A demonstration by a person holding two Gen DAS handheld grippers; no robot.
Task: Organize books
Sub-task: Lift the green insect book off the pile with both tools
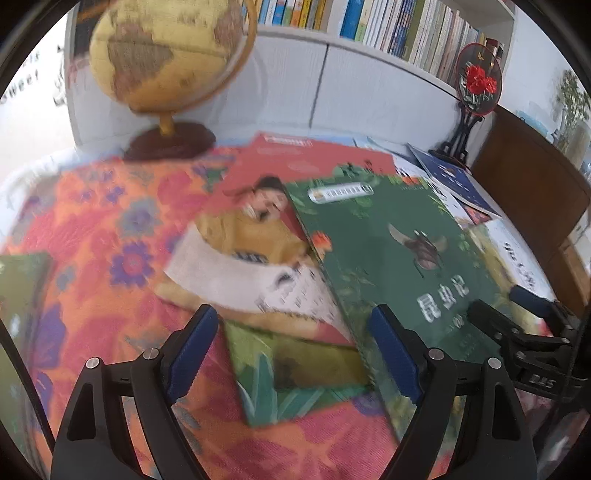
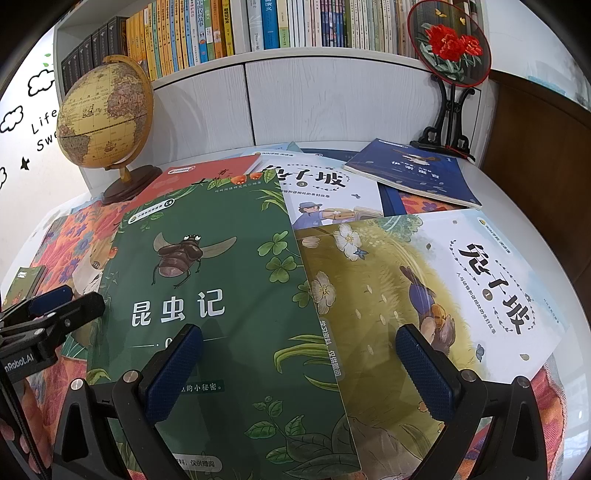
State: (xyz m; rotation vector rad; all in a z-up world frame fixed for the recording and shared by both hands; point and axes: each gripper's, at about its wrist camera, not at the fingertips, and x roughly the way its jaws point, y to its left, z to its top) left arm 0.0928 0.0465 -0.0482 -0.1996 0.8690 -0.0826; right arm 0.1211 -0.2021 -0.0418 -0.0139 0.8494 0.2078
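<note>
Nearest in the left wrist view, the left hand-held gripper (image 1: pixel 295 354) has its jaws spread wide, pinching nothing; between its blue pads lies a small leafy green book (image 1: pixel 295 373) on the orange flowered cloth (image 1: pixel 110 229). In the right wrist view the right hand-held gripper (image 2: pixel 299 373) is likewise spread, its pads hovering over two covers without pressing on either.

The green insect book (image 2: pixel 207 295), with a beetle on its cover, lies on top of the pile, overlapping the left edge of the yellow-and-white rabbit book (image 2: pixel 424 288) to its right. To its left, a red book (image 1: pixel 258 192) with a figure in yellow sits partly under it. Farther back lie a white book (image 2: pixel 328 188) and a dark blue book (image 2: pixel 413 173), which rests on other books.

At the far left of the worktop (image 2: pixel 491 177) stands a globe (image 2: pixel 107 114); at the far right, a round embroidered fan on a black stand (image 2: pixel 448 48). Behind them a shelf (image 2: pixel 258 26) holds upright books.
</note>
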